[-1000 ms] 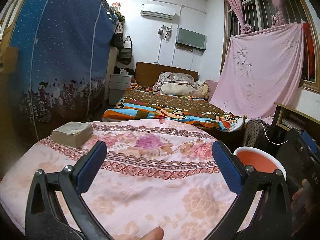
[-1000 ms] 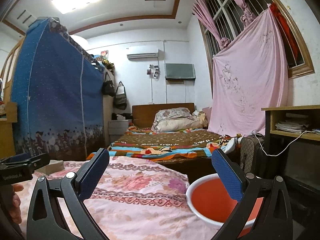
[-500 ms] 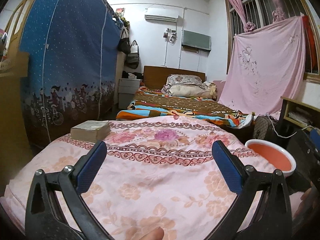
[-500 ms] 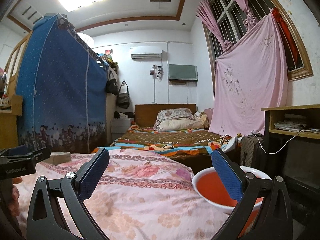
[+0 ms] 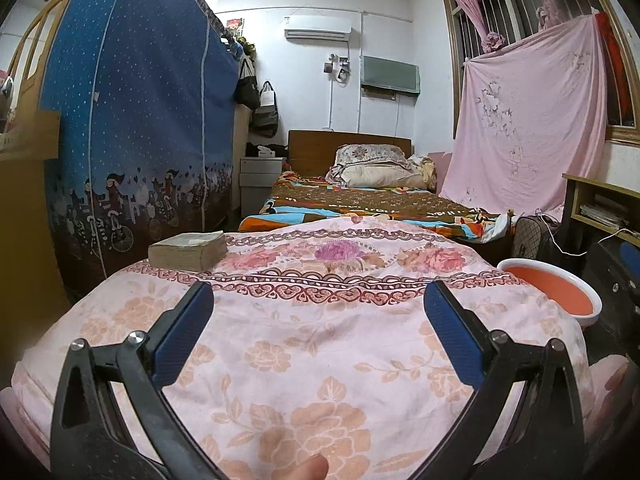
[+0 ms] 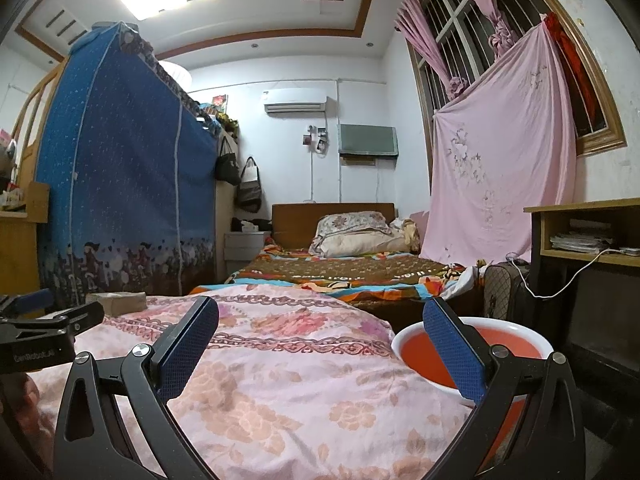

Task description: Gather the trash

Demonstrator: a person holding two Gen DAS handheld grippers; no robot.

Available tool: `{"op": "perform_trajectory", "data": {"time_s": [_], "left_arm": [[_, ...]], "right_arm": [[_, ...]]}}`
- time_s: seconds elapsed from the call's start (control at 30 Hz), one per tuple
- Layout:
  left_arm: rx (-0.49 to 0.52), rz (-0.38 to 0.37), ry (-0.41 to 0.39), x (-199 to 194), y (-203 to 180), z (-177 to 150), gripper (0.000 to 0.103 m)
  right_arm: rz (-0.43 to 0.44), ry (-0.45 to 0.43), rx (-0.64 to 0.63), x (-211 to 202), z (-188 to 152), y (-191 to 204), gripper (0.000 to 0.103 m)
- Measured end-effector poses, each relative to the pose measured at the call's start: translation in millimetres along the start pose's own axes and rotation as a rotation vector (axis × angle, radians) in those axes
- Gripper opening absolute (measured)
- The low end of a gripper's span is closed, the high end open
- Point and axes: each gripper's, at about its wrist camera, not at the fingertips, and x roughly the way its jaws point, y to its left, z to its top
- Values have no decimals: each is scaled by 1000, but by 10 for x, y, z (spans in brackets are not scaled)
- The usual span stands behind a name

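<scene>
A matt floral cloth cover is seen, a glossy plastic basin, a paper book, and textured blue gripper pads.

Your left wrist view looks low across the pink quilt toward the far bed. Your right wrist view sits lower, further right; both share the red basin, lower right.

We are in a lived-in home bedroom. Wooden-headboard bed with patterned brown-and-orange blanket and floral pillows; blue dotted fabric wardrobe; white wall air conditioner; pink curtains on a barred window; handbags hanging by a white bedside cabinet.
</scene>
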Motion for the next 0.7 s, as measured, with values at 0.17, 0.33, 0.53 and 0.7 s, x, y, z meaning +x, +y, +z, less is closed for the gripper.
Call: {"op": "perform_trajectory", "data": {"time_s": [0.17, 0.33, 0.53, 0.7], "left_arm": [[1, -1, -2, -6, 0, -8, 92], [0, -1, -3, -15, 6, -10, 92], [0, -1, -3, -15, 7, -11, 92], [-1, 0, -4, -17, 10, -4, 92]], "right_arm": [[6, 13, -2, 17, -24, 5, 103], [6, 16, 2, 21, -29, 1, 103], [4, 19, 1, 27, -32, -6, 103], [5, 20, 1, 26, -31, -2, 103]]}}
